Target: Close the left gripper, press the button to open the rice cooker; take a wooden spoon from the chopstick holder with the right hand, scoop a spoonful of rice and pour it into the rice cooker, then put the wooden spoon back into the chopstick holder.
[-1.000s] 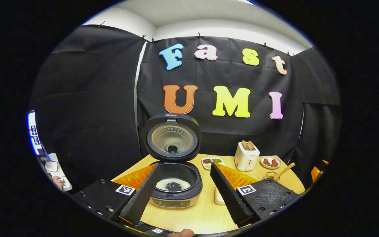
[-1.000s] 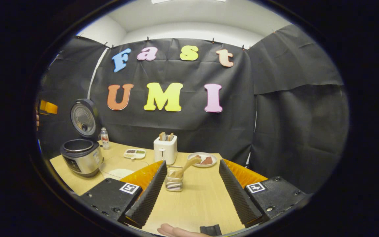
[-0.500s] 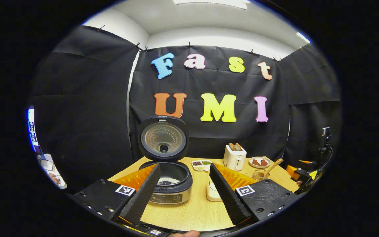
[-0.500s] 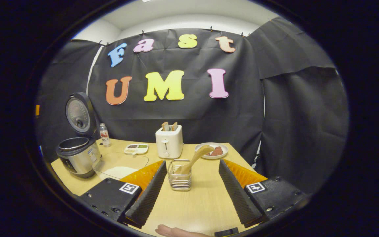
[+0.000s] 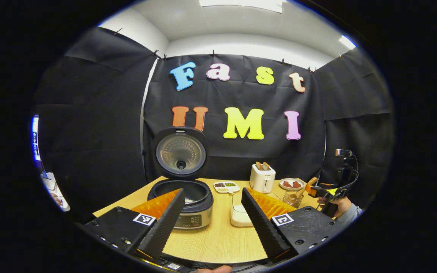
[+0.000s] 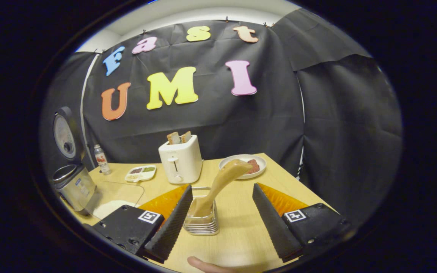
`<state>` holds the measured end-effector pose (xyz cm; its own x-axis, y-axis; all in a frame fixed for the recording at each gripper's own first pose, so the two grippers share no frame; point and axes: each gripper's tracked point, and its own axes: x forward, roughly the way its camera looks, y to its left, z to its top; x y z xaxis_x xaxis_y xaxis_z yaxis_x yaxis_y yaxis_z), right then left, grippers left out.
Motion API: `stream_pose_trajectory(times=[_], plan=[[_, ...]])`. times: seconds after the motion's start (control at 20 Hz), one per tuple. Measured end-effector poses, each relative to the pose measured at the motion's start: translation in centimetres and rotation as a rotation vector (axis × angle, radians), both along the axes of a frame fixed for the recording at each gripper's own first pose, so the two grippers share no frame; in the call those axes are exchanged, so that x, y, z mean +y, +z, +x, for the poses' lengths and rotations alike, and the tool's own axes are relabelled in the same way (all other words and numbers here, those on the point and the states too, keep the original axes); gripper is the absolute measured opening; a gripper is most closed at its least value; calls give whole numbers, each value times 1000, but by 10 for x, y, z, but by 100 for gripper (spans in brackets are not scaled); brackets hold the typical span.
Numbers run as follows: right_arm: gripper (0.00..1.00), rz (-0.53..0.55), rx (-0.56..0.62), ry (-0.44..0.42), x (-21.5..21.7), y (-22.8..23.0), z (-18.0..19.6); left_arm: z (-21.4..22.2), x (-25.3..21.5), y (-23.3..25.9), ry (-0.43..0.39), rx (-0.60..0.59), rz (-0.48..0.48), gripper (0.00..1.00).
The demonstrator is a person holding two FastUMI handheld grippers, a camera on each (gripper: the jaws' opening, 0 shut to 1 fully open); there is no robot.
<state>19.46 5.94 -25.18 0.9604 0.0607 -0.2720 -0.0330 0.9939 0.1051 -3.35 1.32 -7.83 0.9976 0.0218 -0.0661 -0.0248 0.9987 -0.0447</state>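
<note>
The rice cooker (image 5: 182, 203) stands open with its lid (image 5: 180, 153) upright; a little white rice shows in the pot. My left gripper (image 5: 212, 223) hangs open well back from it, nothing between its fingers. The wooden spoon (image 6: 222, 180) leans up to the right out of the wire chopstick holder (image 6: 202, 222). My right gripper (image 6: 220, 223) is open around the holder, which sits close to its left finger. In the left gripper view the right gripper (image 5: 314, 190) and the hand on it are beside the holder (image 5: 290, 198). The rice container (image 5: 239, 214) lies right of the cooker.
On the wooden table (image 6: 241, 231) stand a white toaster (image 6: 180, 163) with toast, a plate (image 6: 243, 166) of brown food, a divided condiment dish (image 6: 140, 173) and a small bottle (image 6: 100, 159). The table's right edge runs just beyond the plate.
My left gripper has drawn back from the cooker, which now looks smaller and farther. My right gripper has moved forward, so the holder and spoon stand between its fingers.
</note>
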Motion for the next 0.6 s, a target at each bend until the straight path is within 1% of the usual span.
stream_pose_trajectory(times=[0.05, 0.1, 0.2, 0.25, 0.3, 0.4, 0.45, 0.5, 0.55, 0.6], plan=[[96, 0, -3, -4, 3, -3, 9, 2, 0, -4, 3, 7, 7, 96], [95, -6, -4, -10, 4, -5, 18, 4, -3, -9, 0, 20, 12, 95], [96, -8, 4, -14, 9, -10, 30, 7, -8, -20, -12, 53, 10, 95], [100, -8, 7, -29, 8, -13, 37, 9, -10, -25, -18, 66, 6, 95], [100, -7, 10, -47, 7, -17, 42, 9, -12, -28, -24, 79, 1, 95], [100, 4, 10, -47, 10, -21, 49, 8, -17, -33, -41, 91, 2, 96], [97, 4, 15, -55, 11, -24, 51, 9, -16, -34, -47, 94, 7, 96], [90, 11, 14, -58, 11, -24, 52, 8, -17, -36, -53, 97, 12, 95], [87, 32, -3, -38, 16, -19, 51, 8, -16, -37, -55, 98, 14, 96], [70, 48, -16, -27, 21, -15, 50, 7, -16, -38, -58, 99, 14, 96]])
